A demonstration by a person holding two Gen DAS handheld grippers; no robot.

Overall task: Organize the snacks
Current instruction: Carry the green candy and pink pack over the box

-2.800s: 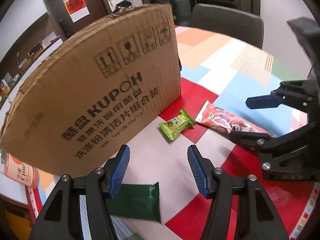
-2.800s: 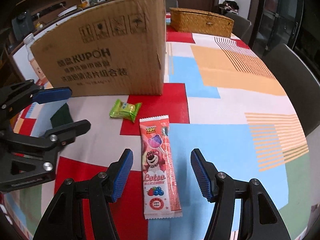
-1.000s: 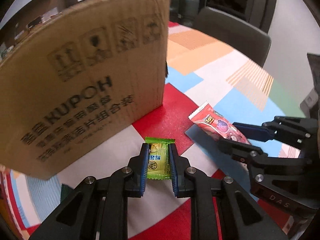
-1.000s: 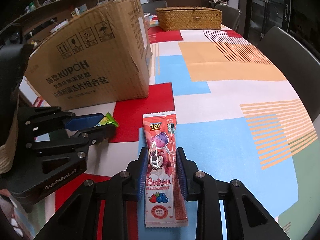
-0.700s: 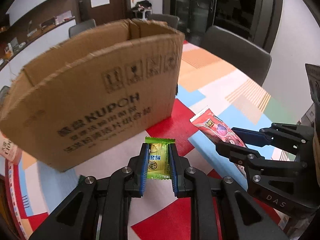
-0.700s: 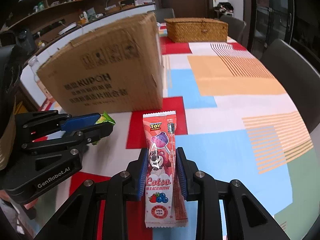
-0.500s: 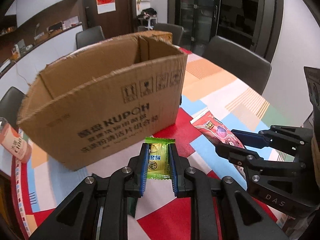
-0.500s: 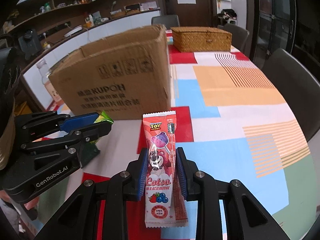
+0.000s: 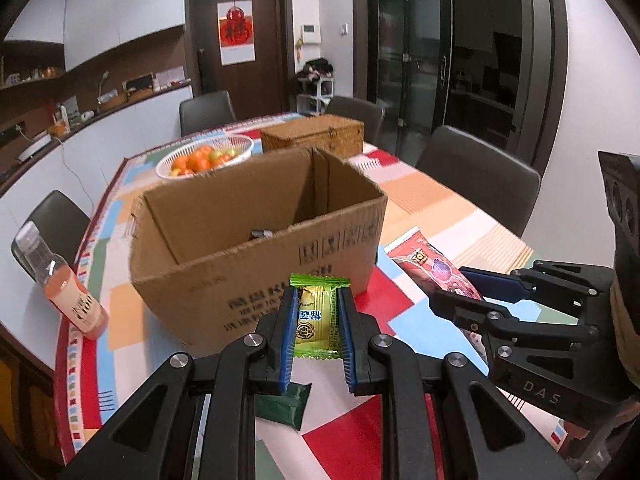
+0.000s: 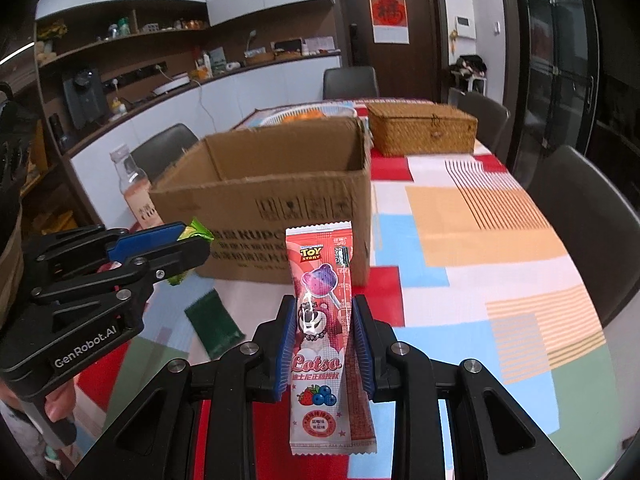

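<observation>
Box (image 9: 256, 280) contents in left view only

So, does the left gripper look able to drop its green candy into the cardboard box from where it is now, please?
Probably yes. The left gripper, shut on the green candy, is raised just short of the cardboard box, whose top is open with nothing between. It must still move forward over the rim.

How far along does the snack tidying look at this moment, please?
Partly done: something small already lies inside the cardboard box. In hand: the left gripper clamps the green candy, and the right gripper clamps the pink lollipop packet. Left: the dark green packet on the table.
</observation>
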